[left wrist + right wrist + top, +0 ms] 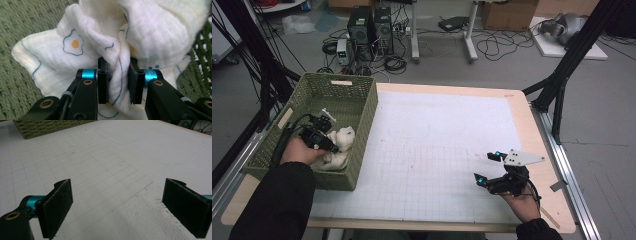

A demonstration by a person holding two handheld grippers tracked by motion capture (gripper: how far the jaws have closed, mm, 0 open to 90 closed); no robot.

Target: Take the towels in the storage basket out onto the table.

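while the left tool (119,82) reaches down into the green woven basket (362,131) at the left edge of the desk (532,120), its pads are clenched on a fold of the white cloth (100,47), a thin muslin printed with fried-egg shapes, which lies bunched on the basket floor near the front right corner. in the left gripper view a twisted ridge of fabric is pinched between the two pads, so the step in hand looks like the pickup, with the grasp just made. the next move probably calls for a straight lift, high enough for the hanging cloth to clear the basket's right wall, then a carry rightward over the white gridded mat (447,150). the wall stands close beside the cloth, so a low or slanted pull could drag fabric against the weave or tip the basket.

further right the mat is bare and wide, giving plenty of room to lay the cloth out. the right tool (490,167) is held just above the mat near the desk's front right corner, its pads wide apart with nothing between them, well apart from the basket and out of the likely path.
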